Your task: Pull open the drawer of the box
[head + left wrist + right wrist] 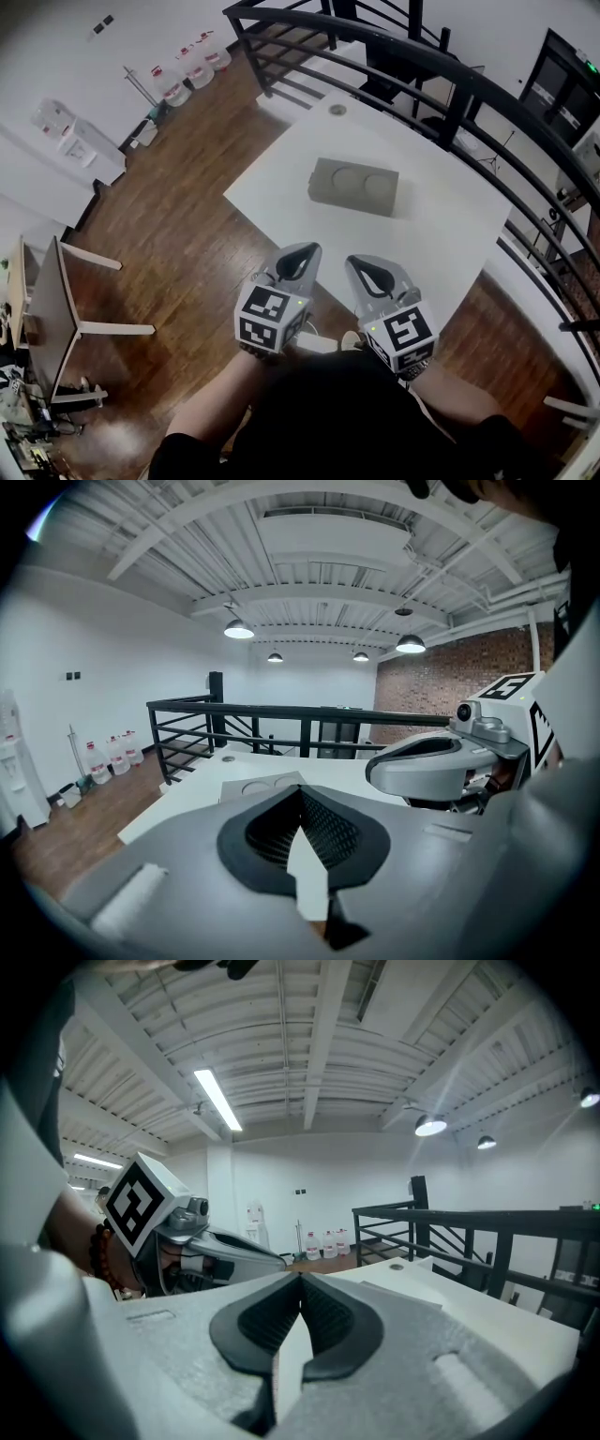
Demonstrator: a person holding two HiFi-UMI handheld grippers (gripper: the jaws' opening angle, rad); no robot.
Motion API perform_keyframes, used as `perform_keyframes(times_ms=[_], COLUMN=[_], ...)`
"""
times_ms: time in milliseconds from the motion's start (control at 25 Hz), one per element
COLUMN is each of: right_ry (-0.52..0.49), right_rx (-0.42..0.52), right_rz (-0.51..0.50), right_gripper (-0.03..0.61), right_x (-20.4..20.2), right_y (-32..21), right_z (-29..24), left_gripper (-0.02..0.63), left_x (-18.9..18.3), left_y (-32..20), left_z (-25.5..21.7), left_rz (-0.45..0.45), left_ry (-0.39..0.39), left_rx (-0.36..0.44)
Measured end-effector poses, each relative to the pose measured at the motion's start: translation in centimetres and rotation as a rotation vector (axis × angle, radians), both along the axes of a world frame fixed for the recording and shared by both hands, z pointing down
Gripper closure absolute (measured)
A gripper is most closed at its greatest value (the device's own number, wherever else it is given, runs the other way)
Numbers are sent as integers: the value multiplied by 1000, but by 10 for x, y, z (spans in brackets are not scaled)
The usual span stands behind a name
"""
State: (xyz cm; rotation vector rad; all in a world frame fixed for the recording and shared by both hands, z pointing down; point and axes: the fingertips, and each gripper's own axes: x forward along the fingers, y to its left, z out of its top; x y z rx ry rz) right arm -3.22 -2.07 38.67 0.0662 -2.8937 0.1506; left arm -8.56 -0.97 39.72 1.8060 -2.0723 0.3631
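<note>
You are holding the left gripper (304, 251) and the right gripper (364, 266) side by side at the near edge of the white square table (441, 225), each topped by its cube of black-and-white square markers. The left gripper's dark ribbed jaws are pressing together at their tips with nothing between them, as the left gripper view (300, 791) is showing. The right gripper view (300, 1281) is showing the same: jaws clenched on each other and empty. The low grey rectangular box with two round recesses in its top (354, 186) is sitting near the middle of the table, well apart from both grippers and touched by neither. It is also peeking over the left jaws in the left gripper view (267, 784). Its drawer cannot be made out from here. A black metal railing (450, 84) is curving round the table's far side, above a dark wooden plank floor (187, 234).
</note>
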Motion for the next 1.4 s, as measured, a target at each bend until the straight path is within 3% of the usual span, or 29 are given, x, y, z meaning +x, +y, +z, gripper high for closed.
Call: perform_keyframes(times_ms=[320,640,1080,1400], right_ry=[-8,12,118,148], right_rx=[-17,8,46,96], right_rz=[60,178,374,554], right_gripper=[586,586,586,586], right_x=[-19,-61,-152,-189], right_y=[-13,-21,-6,0], right_z=[5,13,25,10], left_gripper=[598,598,598,578], left_x=[-26,-73,-161,-199], left_y=[-15,-25,-30,-29], left_z=[0,23,44,54], left_rz=[32,137,312,470], left_ry=[0,28,230,308], left_rx=[-11,-4,20,5])
